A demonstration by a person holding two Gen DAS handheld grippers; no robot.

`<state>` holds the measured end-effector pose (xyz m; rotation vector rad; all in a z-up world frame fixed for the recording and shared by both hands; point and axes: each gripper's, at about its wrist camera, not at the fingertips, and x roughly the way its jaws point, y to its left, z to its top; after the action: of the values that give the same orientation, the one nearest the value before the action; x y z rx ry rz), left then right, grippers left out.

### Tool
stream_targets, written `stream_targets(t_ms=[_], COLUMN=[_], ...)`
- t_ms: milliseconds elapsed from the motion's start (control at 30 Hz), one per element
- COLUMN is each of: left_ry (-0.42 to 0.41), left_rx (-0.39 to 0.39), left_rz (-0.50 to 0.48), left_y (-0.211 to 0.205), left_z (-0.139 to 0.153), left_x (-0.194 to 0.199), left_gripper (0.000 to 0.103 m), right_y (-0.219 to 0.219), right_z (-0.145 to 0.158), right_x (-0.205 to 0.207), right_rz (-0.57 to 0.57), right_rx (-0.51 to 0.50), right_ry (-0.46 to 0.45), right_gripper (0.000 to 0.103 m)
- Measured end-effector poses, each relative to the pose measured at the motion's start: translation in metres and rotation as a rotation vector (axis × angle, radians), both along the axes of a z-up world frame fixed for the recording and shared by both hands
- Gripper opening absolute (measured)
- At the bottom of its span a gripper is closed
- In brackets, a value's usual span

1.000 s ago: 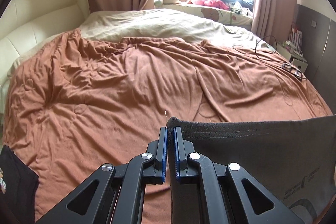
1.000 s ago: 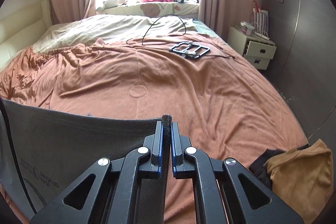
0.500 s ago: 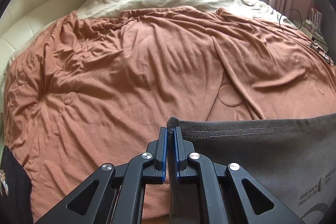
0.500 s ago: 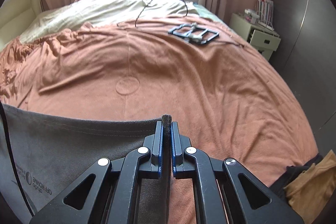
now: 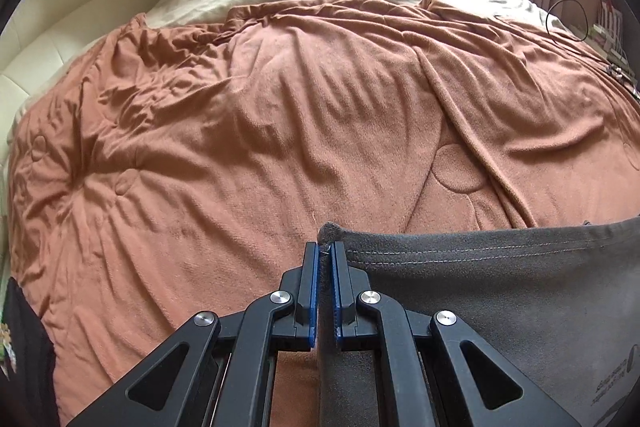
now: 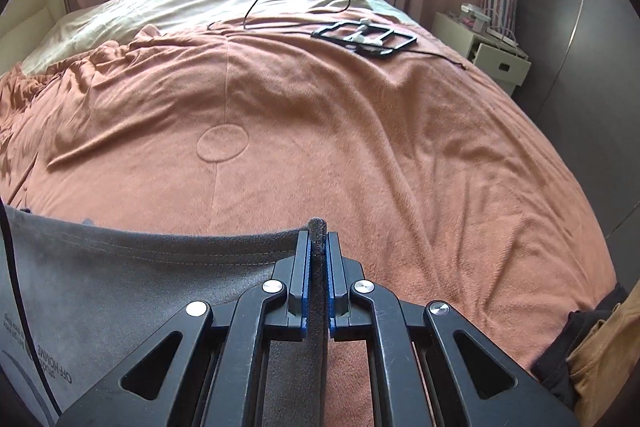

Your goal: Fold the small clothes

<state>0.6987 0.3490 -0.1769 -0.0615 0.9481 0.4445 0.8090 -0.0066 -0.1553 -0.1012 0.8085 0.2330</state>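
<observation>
The grey T-shirt [image 5: 500,307] is held spread between the two grippers, its stitched hem drawn taut and level, judged so that it can be laid flat on the bed for folding. Ahead of both grippers the rust-brown blanket [image 5: 280,131] lies wide and bare, giving ample room to lower the cloth. Far ahead of the right gripper [image 6: 318,259] a black frame with its cable [image 6: 362,37] rests, well apart. To its lower right a tan and black garment heap [image 6: 592,355] sits at the bed's edge. The left gripper [image 5: 325,267] is pinched closed on one hem corner; the right is closed on the other.
</observation>
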Motion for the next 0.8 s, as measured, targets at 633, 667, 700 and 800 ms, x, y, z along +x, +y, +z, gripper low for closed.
stream_targets(t_ms=[633, 667, 700, 800], left_ry=[0.057, 0.055, 0.054, 0.047], left_rx=[-0.126, -0.135, -0.148, -0.181], left_rz=[0.071, 0.066, 0.060, 0.035], left_y=[0.018, 0.017, 0.017, 0.011], left_z=[-0.007, -0.004, -0.001, 0.007], left_x=[-0.022, -0.028, -0.035, -0.059], left_gripper=[0.051, 0.051, 0.051, 0.051], right_y=[-0.046, -0.050, -0.053, -0.060], right_z=[-0.010, -0.004, 0.001, 0.009], right_x=[-0.003, -0.012, -0.022, -0.050], right_rz=[0.045, 0.054, 0.062, 0.095], right_rx=[0.196, 0.193, 0.184, 0.152], right_ry=[0.185, 0.180, 0.176, 0.179], right_gripper=[0.061, 0.061, 0.061, 0.061])
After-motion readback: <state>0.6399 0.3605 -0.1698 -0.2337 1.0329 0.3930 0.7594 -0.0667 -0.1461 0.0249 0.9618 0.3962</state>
